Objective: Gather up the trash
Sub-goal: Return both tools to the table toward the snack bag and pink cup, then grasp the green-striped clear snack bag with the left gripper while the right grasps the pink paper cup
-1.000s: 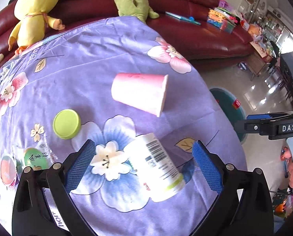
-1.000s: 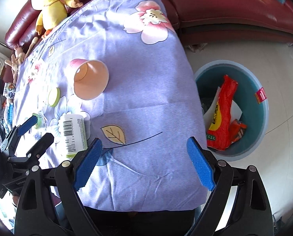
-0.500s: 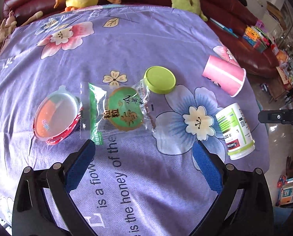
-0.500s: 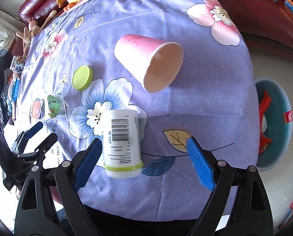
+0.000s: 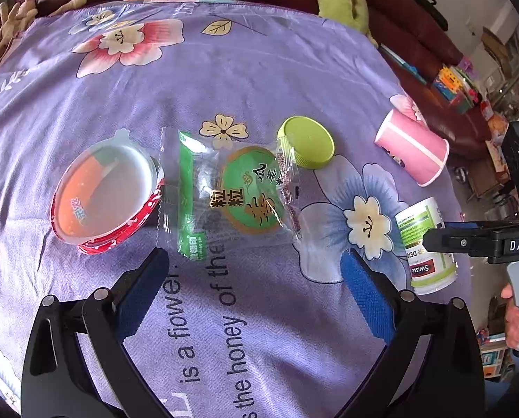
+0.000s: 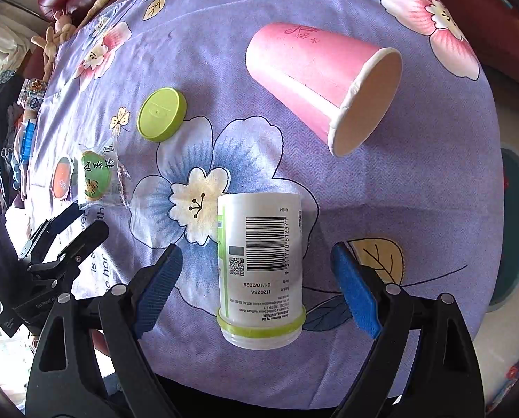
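Purple flowered tablecloth point(image 6: 224, 52) covers the table. Right gripper point(image 6: 256, 278) hangs spread around a white bottle point(image 6: 259, 264) lying by the near edge (pads clear of it). Left gripper point(image 5: 256, 271), also spread, hovers over a clear snack wrapper point(image 5: 231, 188); farther off lie a pink cup point(image 6: 315, 80) and green lid point(image 6: 162, 113).

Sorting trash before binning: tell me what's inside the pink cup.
The pink cup lies on its side, mouth toward the right wrist camera. The inner wall that shows is bare and pale; nothing shows inside. The rim hides the bottom, so that part cannot be checked.
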Tool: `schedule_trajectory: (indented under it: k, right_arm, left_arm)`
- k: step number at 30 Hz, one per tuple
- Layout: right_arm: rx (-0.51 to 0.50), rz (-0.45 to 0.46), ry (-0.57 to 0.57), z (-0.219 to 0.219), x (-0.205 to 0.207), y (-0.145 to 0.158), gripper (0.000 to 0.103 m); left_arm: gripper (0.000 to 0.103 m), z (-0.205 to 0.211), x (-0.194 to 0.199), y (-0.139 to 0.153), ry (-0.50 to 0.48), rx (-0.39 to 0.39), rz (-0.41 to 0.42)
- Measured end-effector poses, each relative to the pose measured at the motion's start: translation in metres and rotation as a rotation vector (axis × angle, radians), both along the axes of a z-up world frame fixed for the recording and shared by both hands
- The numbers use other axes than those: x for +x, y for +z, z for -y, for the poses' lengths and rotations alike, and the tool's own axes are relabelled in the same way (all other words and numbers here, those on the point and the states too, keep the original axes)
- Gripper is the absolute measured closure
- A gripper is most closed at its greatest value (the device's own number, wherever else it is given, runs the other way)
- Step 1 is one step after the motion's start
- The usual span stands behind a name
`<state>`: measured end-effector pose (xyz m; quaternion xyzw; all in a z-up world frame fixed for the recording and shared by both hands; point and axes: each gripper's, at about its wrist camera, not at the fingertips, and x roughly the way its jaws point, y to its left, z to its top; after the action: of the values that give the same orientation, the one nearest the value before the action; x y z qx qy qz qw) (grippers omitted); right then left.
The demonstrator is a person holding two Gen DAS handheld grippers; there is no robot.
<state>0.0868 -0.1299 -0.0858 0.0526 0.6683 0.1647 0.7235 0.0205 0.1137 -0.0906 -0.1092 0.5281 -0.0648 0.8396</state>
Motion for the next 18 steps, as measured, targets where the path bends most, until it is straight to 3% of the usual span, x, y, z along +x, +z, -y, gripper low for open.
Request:
schedule_trajectory:
  k: [6,10,18]
  right_arm:
    - [-0.003,-0.012,-0.013,0.011,0.001,-0.002,0.019]
    - [-0.004,-0.017,-0.025,0.021,0.002,-0.001,0.019]
    - [-0.066,0.057,-0.025,0.042,0.015,0.034,0.019]
  left_arm:
    - [0.006,0.012,0.018,-0.004,-0.005,-0.035,0.023]
    - [0.021,0.027,0.031,-0.007,-0.032,-0.04,0.028]
    - [0.02,0.046,0.055,-0.011,-0.037,0.0,0.032]
